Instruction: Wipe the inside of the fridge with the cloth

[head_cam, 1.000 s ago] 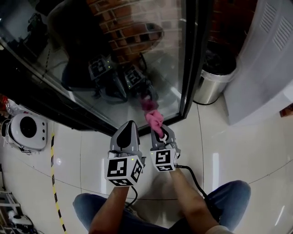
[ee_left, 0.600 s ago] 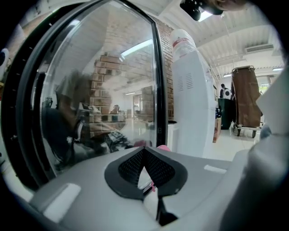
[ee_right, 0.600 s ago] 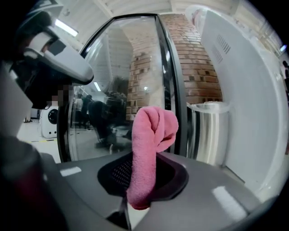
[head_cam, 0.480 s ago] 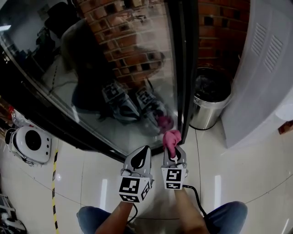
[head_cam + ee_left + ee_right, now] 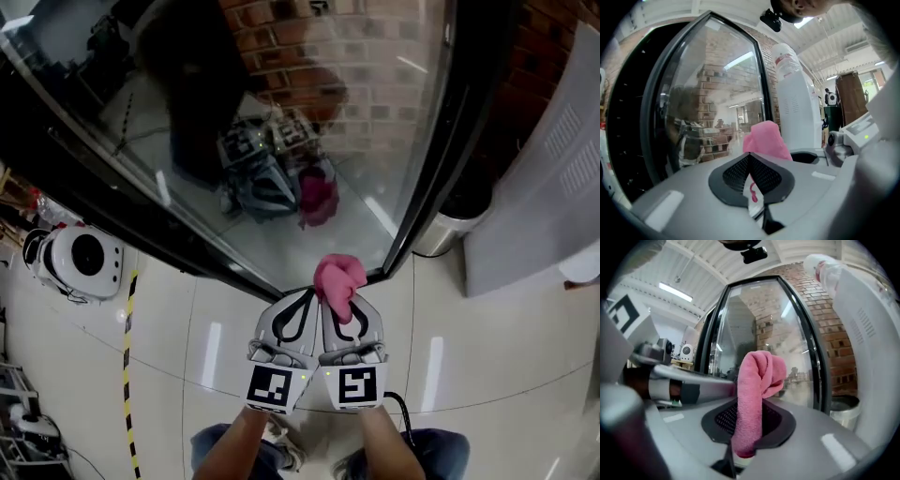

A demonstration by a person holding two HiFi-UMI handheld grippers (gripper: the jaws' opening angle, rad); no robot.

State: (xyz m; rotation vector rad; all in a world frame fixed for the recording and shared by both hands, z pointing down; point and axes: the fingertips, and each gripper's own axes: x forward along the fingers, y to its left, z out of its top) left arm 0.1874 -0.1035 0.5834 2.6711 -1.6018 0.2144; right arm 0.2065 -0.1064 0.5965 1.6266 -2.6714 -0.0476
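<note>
My left tool [image 5: 300, 307] is clenched, seemingly on nothing. Touching it, my right tool [image 5: 343, 314] grips the pink cloth [image 5: 337, 279], which bunches up above its jaws. Just beyond both stands the fridge's glass door [image 5: 309, 122].

A stainless-steel waste bin [image 5: 448, 234] stands far right on the glossy tiled floor [image 5: 506, 356], before a brick wall [image 5: 539, 56]. Just right of it stands a white water dispenser [image 5: 544, 187]. At left: a round white appliance [image 5: 80, 262] and yellow-black hazard tape [image 5: 128, 375].
</note>
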